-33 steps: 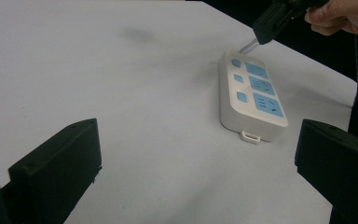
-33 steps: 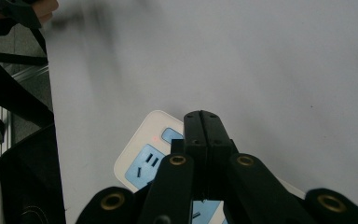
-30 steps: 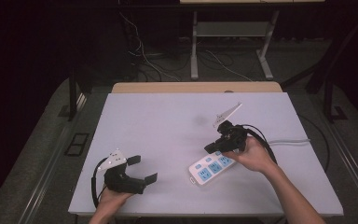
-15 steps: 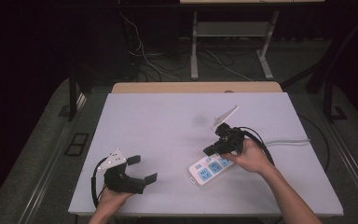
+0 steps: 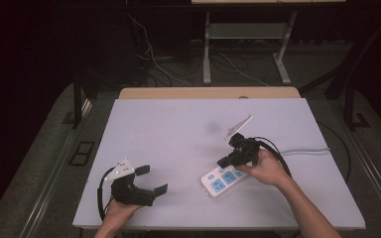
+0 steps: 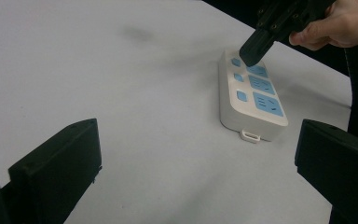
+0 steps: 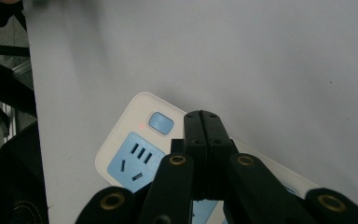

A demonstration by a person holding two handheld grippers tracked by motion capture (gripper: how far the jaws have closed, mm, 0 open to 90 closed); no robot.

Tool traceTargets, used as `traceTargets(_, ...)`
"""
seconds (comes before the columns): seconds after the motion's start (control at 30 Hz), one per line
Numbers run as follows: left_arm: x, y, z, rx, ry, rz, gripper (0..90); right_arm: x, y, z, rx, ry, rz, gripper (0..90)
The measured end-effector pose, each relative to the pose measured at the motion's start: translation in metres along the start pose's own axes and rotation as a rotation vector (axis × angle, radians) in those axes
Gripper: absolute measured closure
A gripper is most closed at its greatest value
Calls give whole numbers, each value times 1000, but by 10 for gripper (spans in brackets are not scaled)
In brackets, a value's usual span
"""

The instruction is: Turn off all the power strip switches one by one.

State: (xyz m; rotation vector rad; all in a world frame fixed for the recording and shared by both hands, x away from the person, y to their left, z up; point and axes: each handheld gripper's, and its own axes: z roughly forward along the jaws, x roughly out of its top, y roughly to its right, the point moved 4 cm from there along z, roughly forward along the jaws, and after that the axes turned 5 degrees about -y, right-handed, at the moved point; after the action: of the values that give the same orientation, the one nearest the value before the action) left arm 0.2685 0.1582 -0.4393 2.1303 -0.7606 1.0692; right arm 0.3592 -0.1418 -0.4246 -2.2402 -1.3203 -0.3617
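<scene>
A white power strip [image 5: 222, 181] with blue sockets and blue switches lies on the white table [image 5: 178, 134], right of centre near the front. My right gripper [image 5: 224, 162] is shut with nothing between its jaws. Its tip [image 6: 254, 49] points down onto the strip's [image 6: 251, 100] far end, at one of the small switches. In the right gripper view the closed jaws [image 7: 202, 119] sit just beside a blue switch [image 7: 161, 123], with a tiny red light next to it. My left gripper [image 5: 152, 179] rests at the front left, open [image 6: 196, 168] and holding nothing, facing the strip.
The strip's pale cable [image 5: 305, 149] runs off to the table's right edge. A dark cable [image 5: 278, 153] loops behind the right hand. A wooden strip [image 5: 208, 92] borders the table's back edge, with desk legs and floor cables beyond.
The right gripper's tip has dipped slightly toward the far end of the strip. The left gripper has stayed where it was.
</scene>
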Motion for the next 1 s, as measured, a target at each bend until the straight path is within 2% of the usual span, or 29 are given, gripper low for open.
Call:
traceTargets(0.37, 0, 0, 0, 1, 1, -4, 0, -5, 4, 7, 2, -17, 15, 900)
traceTargets(0.7, 0, 0, 1, 3, -4, 1, 0, -6, 6, 14, -6, -36, 6, 900)
traceTargets(1.0, 0, 0, 1, 3, -8, 6, 0, -6, 6, 15, -12, -30, -5, 900)
